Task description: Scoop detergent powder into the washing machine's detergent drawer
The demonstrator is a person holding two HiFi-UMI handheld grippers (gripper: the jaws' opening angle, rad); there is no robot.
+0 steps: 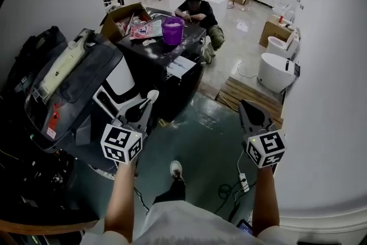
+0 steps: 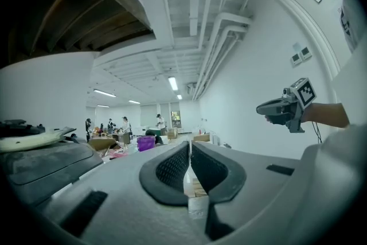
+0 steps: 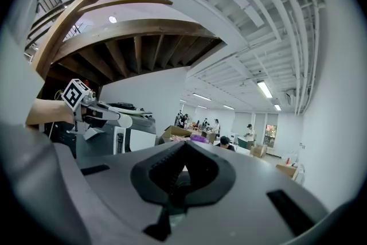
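The washing machine (image 1: pixel 117 82), white with a dark grey cover over its top, stands at my left. My left gripper (image 1: pixel 147 102) hovers just right of it, shut on a white scoop (image 1: pixel 152 94) whose bowl pokes past the fingertips. In the left gripper view the pads (image 2: pixel 172 166) are nearly together, with only a thin slit between them. A purple bucket (image 1: pixel 172 30) stands on a dark table (image 1: pixel 172 51) beyond the machine. My right gripper (image 1: pixel 245 105) is held over the green floor, shut and empty. I cannot pick out the detergent drawer.
An open cardboard box (image 1: pixel 117 19) and a pink bag (image 1: pixel 143 28) share the dark table. A person (image 1: pixel 198 11) crouches behind it. A wooden pallet (image 1: pixel 243 92), white tubs (image 1: pixel 275 72) and a power strip (image 1: pixel 243 182) lie to the right.
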